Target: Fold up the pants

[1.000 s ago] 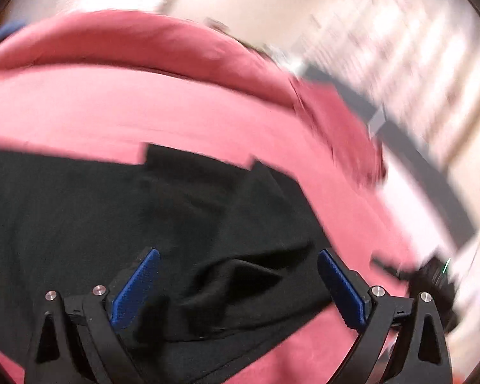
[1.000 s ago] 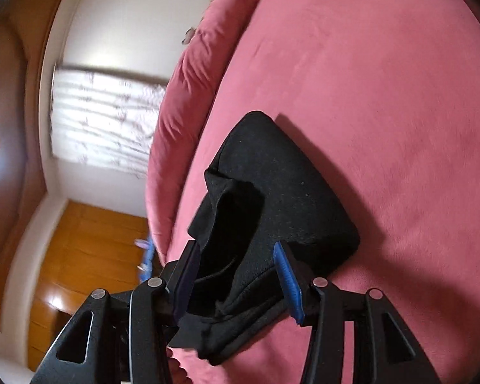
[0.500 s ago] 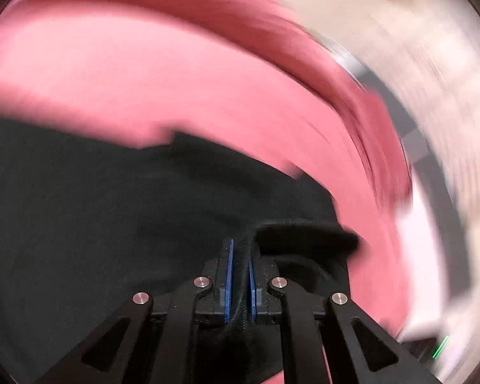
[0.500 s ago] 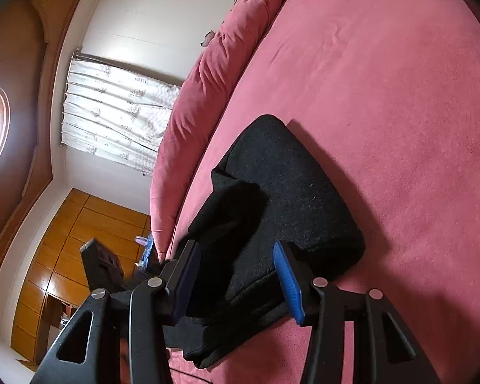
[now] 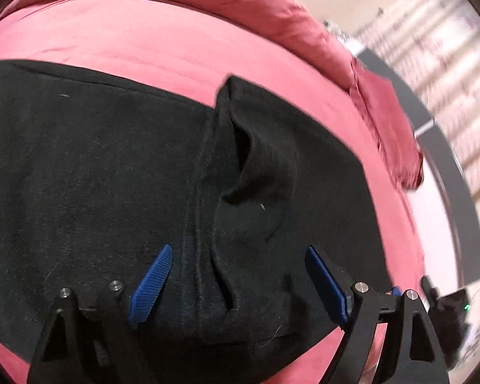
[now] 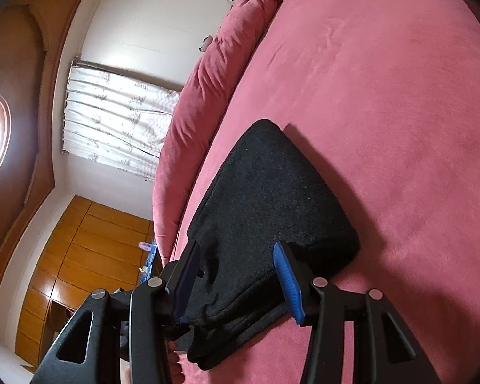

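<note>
Pants (image 5: 118, 172), black, lie on the pink bed (image 5: 163, 41), with one raised fold near the middle of the cloth. Around this fold stands the left gripper (image 5: 236, 265); its jaws have just been opening, and the blue pads are wide apart, not pressing the fabric between them. At the pants' folded end, the right gripper (image 6: 236, 272) is half open with a thick bunch of cloth (image 6: 265, 211) between its pads.

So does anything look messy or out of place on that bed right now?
One thing: the black pants lie mostly flat on the pink bedspread, but a loose flap stands up in a rumpled ridge instead of lying smooth. The left gripper has just opened above it. Nothing looks torn or spilled.
</note>
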### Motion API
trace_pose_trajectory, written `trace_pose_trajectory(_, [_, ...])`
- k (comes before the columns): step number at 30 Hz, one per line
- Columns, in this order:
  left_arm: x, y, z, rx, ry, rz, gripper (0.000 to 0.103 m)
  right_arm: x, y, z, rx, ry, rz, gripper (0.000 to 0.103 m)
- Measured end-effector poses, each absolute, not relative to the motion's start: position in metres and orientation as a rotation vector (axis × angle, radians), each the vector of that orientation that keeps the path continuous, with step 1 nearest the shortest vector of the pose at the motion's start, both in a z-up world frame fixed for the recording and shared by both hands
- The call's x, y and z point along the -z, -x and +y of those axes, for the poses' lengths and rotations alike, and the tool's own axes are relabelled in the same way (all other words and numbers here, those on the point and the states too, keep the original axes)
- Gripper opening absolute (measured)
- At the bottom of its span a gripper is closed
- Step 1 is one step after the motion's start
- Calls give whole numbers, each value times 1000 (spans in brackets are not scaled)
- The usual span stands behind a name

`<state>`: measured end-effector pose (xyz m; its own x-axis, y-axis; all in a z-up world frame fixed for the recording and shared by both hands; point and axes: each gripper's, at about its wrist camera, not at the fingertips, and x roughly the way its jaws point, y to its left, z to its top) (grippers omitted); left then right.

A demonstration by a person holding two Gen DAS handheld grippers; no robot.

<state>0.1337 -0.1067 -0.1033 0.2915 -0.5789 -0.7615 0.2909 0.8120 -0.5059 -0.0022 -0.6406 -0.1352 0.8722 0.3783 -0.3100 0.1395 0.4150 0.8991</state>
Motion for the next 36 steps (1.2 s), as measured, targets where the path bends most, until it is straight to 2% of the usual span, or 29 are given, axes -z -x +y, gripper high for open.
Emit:
trace_pose_trajectory(7, [109,-134,-147,597,139,1154,85,152,20,-645,-171,-1307,567,50])
trace_pose_trajectory(9, [110,-124,-161,613,136,1158,72,158,23,-650,-170,-1368,552,50])
trace_pose_trajectory(10, [110,-120,-163,616,128,1157,71,160,23,-652,-164,-1385,545,50])
trace_pose_trajectory(13, [108,-122,-160,626,161,1160,57,173,19,-658,-177,-1462,553,50])
trace_pose_trajectory(15, [107,-128,-140,614,217,1175,41,184,12,-659,-193,-1521,579,50])
trace_pose_trajectory(16, [107,-137,-134,608,244,1185,39,192,9,-660,-179,-1556,593,50])
trace_pose_trajectory(19, [108,-146,-118,594,321,1217,40,205,2,-665,-177,-1637,572,50])
trace_pose_trajectory(21, [110,-151,-103,612,452,1222,52,197,0,-666,-260,-1636,503,50])
trace_pose_trajectory(23, [114,-153,-102,617,508,1243,56,188,0,-668,-260,-1580,481,51])
trace_pose_trajectory(26, [113,-153,-119,668,387,1260,58,199,-5,-669,-181,-1571,550,50])
trace_pose_trajectory(29, [107,-147,-138,706,165,1242,60,198,-4,-672,-174,-1573,506,51])
trace_pose_trajectory(32, [109,-144,-146,705,104,1245,59,197,-5,-672,-181,-1583,489,51])
trace_pose_trajectory(35, [107,-145,-140,638,150,1253,21,209,-3,-677,-200,-1668,455,51])
trace_pose_trajectory(36, [106,-145,-136,634,201,1262,18,210,-5,-678,-199,-1659,460,51])
